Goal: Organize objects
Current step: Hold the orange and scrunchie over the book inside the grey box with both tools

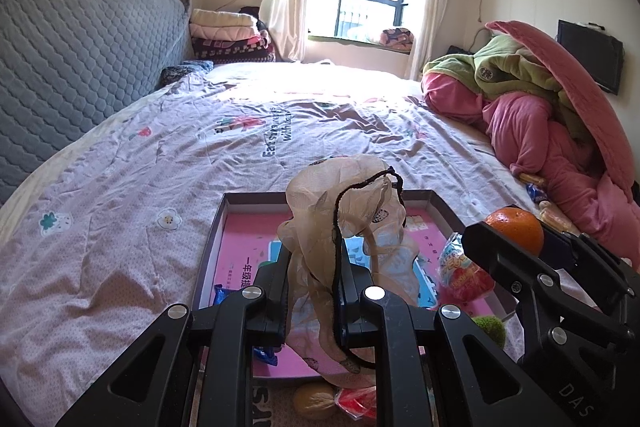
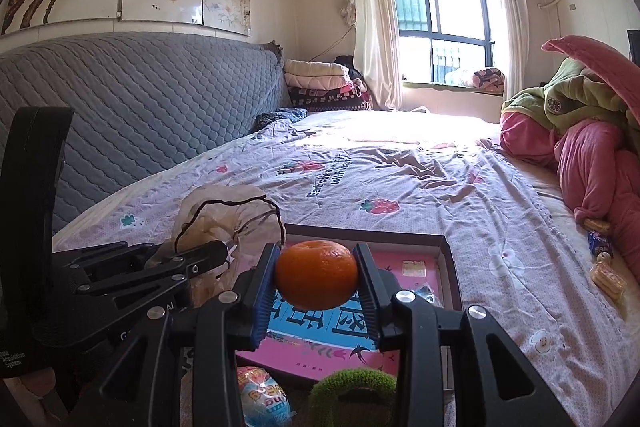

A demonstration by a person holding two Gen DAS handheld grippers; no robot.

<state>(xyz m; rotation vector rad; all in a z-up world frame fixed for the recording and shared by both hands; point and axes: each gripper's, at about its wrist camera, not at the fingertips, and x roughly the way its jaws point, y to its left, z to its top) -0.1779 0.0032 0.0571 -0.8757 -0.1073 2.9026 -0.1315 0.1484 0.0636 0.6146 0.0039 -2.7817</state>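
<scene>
My left gripper [image 1: 313, 291] is shut on a beige sheer cloth with a black cord [image 1: 348, 223] and holds it above the open box [image 1: 256, 199] with a pink printed bottom, on the bed. My right gripper [image 2: 316, 283] is shut on an orange [image 2: 316, 275] and holds it over the same box [image 2: 446, 267]. The orange also shows at the right of the left wrist view [image 1: 516, 229]. The cloth and left gripper show at the left of the right wrist view [image 2: 224, 219].
A red and white snack bag [image 1: 460, 271], a blue packet [image 1: 222, 295] and a green fuzzy thing [image 1: 490, 331] lie at the box. A walnut-like ball [image 1: 314, 401] lies below it. Snack packets [image 2: 604, 267] lie beside the pink quilt pile [image 1: 560, 131]. Grey headboard [image 1: 80, 59] stands left.
</scene>
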